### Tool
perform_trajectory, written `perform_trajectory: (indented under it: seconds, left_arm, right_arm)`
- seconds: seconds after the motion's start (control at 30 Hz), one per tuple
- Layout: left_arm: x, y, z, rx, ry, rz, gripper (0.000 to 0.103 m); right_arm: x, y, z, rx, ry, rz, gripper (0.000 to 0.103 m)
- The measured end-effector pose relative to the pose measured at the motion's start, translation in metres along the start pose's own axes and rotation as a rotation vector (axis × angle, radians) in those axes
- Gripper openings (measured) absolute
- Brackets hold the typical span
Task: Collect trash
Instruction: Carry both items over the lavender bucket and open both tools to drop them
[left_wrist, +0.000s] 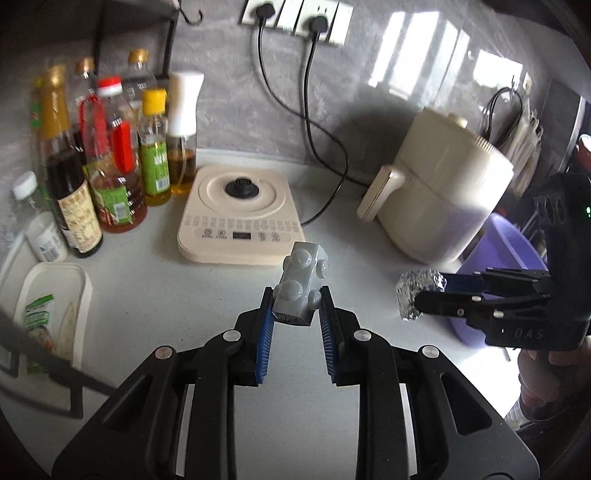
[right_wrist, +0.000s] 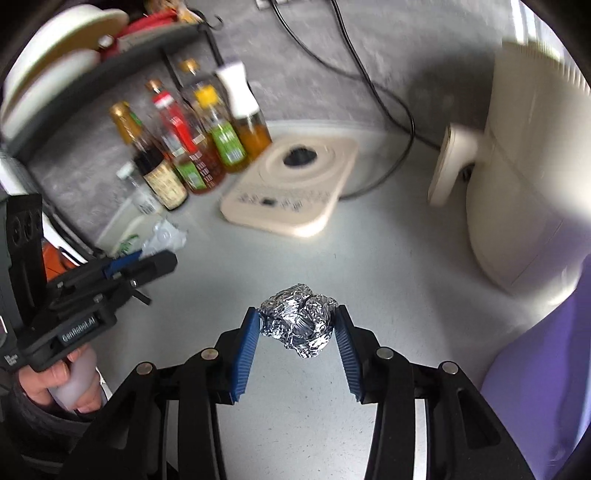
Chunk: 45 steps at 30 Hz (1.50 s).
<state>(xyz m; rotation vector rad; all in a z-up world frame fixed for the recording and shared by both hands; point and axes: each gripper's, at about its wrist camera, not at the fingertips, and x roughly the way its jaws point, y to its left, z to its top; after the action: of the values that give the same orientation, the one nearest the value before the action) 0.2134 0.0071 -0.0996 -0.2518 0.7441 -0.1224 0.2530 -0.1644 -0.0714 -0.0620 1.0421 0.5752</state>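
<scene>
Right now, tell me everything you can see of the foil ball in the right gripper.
The foil ball is a crumpled wad of shiny silver aluminium foil, creased and faceted, irregular rather than round, with a point hanging at its lower side. It sits between the blue ribbed pads of the right gripper, pinched near the fingertips and held clear above the pale countertop. Nothing else touches it. From the left wrist view it shows as a silvery lump at the gripper's tips, beside the purple basin.
</scene>
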Motion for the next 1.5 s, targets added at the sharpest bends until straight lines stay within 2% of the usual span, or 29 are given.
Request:
perform_trajectory:
  seconds: [0.3, 0.57, 0.83, 1.2, 1.33, 1.37, 1.43, 1.47, 1.5]
  left_arm:
    - [-0.049, -0.038, 0.010, -0.004, -0.099, 0.043, 0.024]
    - [-0.058, -0.089, 0.019, 0.030, -0.147, 0.006, 0.024]
    - [-0.042, -0.153, 0.036, 0.114, -0.149, -0.073, 0.024]
    - [-0.010, -0.232, 0.049, 0.216, -0.125, -0.158, 0.024]
    - [0.001, -0.252, 0.050, 0.239, -0.108, -0.175, 0.024]
    - [0.003, -0.258, 0.050, 0.245, -0.104, -0.180, 0.024]
    - [0.007, -0.266, 0.050, 0.255, -0.099, -0.186, 0.024]
    - [0.009, -0.268, 0.050, 0.259, -0.098, -0.187, 0.024]
    - [0.010, -0.272, 0.050, 0.264, -0.096, -0.188, 0.024]
  right_arm:
    - [-0.075, -0.005, 0.018, -0.038, -0.160, 0.058, 0.041]
    - [-0.132, -0.031, 0.013, -0.041, -0.258, 0.056, 0.041]
    - [-0.165, -0.092, -0.001, 0.050, -0.313, 0.006, 0.041]
    - [-0.202, -0.199, -0.025, 0.229, -0.371, -0.107, 0.042]
    - [-0.208, -0.226, -0.029, 0.261, -0.395, -0.094, 0.043]
    - [-0.209, -0.228, -0.029, 0.254, -0.401, -0.080, 0.046]
    - [-0.205, -0.233, -0.028, 0.235, -0.379, -0.070, 0.073]
    - [-0.206, -0.235, -0.030, 0.239, -0.399, -0.077, 0.087]
    - [-0.209, -0.238, -0.032, 0.247, -0.411, -0.082, 0.086]
